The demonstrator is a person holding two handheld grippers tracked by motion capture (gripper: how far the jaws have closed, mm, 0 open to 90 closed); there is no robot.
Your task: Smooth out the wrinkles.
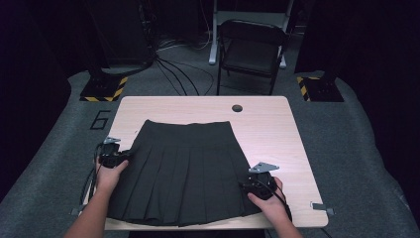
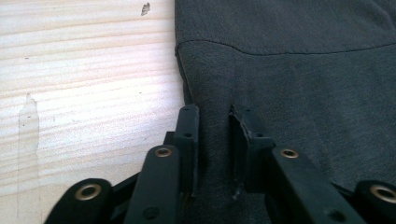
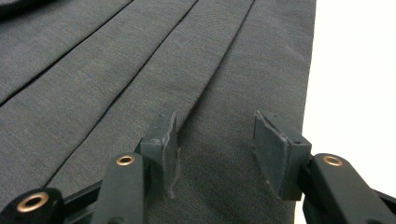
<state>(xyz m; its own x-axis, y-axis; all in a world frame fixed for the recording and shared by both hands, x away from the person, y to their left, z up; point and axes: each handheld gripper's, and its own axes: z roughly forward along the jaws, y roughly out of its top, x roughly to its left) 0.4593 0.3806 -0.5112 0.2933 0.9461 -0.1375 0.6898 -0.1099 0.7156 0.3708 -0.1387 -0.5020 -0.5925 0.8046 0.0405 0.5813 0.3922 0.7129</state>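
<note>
- Currently a dark grey pleated fabric skirt point(image 1: 182, 168) lies flat on the pale wooden table point(image 1: 277, 134), waistband toward the far edge, hem at the near edge and slightly overhanging it.
- Left gripper point(image 2: 214, 140) sits at the skirt's left side edge, just below the waistband seam; its jaws stand narrow with a ridge of cloth between them. Whether the pads actually press the cloth cannot be told.
- Right gripper point(image 3: 215, 149) rests on the skirt's right edge nearer the hem, jaws apart, a flat strip of cloth between the pads with no pinch visible: released.
- Placement reads as deliberate: one hand per side edge, likely to take both edges at once for a lift, fold or straightening.
- Left hand point(image 1: 110, 174) and right hand point(image 1: 267, 198) enter from the near side, each behind its tool.
- Skirt surface: matte, woven, sharp knife pleats running waistband to hem, fanning wider toward the hem; few wrinkles.
- Behind the table, a dark folding chair point(image 1: 252, 49) stands on the grey floor.
</note>
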